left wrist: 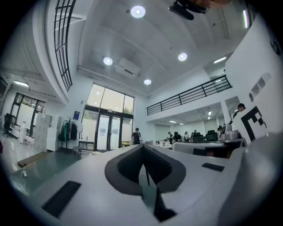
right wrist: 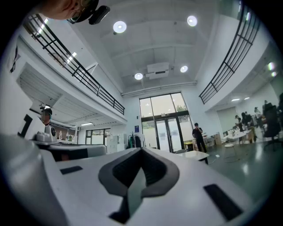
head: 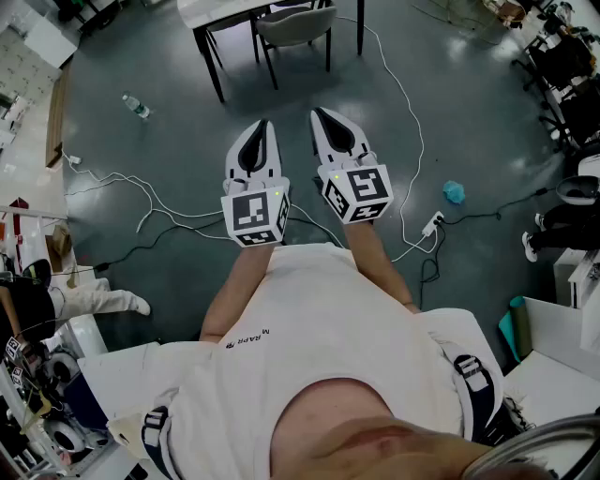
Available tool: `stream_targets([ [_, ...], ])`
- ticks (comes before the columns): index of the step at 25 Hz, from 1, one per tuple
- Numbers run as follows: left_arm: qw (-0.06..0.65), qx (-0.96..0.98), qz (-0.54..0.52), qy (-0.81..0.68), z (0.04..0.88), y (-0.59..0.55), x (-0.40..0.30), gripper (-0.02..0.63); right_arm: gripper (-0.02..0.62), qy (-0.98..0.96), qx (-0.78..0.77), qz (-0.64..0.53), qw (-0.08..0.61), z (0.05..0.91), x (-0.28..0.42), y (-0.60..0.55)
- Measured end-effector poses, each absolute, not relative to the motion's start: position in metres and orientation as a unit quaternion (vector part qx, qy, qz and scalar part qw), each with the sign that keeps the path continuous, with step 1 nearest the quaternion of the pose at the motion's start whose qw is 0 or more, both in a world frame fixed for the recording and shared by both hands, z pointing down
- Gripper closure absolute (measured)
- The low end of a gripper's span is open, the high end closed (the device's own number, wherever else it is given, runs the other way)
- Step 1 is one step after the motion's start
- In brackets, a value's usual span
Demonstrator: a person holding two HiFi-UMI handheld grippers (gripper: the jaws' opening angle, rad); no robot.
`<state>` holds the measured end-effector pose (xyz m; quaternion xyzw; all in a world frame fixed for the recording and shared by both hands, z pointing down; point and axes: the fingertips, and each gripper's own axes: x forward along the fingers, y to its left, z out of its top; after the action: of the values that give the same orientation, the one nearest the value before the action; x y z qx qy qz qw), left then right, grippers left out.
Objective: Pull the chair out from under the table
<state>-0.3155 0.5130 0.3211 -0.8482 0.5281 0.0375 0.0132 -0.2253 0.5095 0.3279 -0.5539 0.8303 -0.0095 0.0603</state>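
The chair (head: 294,24), grey-seated with black legs, stands tucked under the white table (head: 214,9) at the top of the head view. My left gripper (head: 263,126) and right gripper (head: 318,114) are held side by side, level, pointing toward the chair and well short of it over bare floor. Both are shut with nothing between the jaws. In the left gripper view the left gripper (left wrist: 142,148) has its pads meeting. In the right gripper view the right gripper (right wrist: 141,152) is likewise closed, with the table (right wrist: 195,154) and chair back (right wrist: 180,151) small beyond it.
A water bottle (head: 136,106) lies on the floor at left. Cables (head: 141,192) run across the floor, with a power strip (head: 433,223) and a teal object (head: 454,192) at right. A person (right wrist: 197,136) stands by the far glass doors.
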Motion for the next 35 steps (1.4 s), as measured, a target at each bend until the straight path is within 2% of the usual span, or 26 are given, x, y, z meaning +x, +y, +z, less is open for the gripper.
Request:
stream_targets([
  [10,0.009,-0.847,0.035,0.531,0.325,0.511,-0.301,0.601,0.581,0.835,-0.547,-0.012,0.064,0.329,-0.212,0.509],
  [24,0.008,-0.841,0.021,0.540,0.344,0.504,-0.232,0.601,0.581,0.837,-0.544,-0.012,0.057,0.345,-0.135,0.504],
  [35,-0.002,-0.848,0.014,0.529,0.361,0.435,-0.197,0.601,0.581,0.831,-0.554,-0.026,0.049,0.361,-0.104,0.439],
])
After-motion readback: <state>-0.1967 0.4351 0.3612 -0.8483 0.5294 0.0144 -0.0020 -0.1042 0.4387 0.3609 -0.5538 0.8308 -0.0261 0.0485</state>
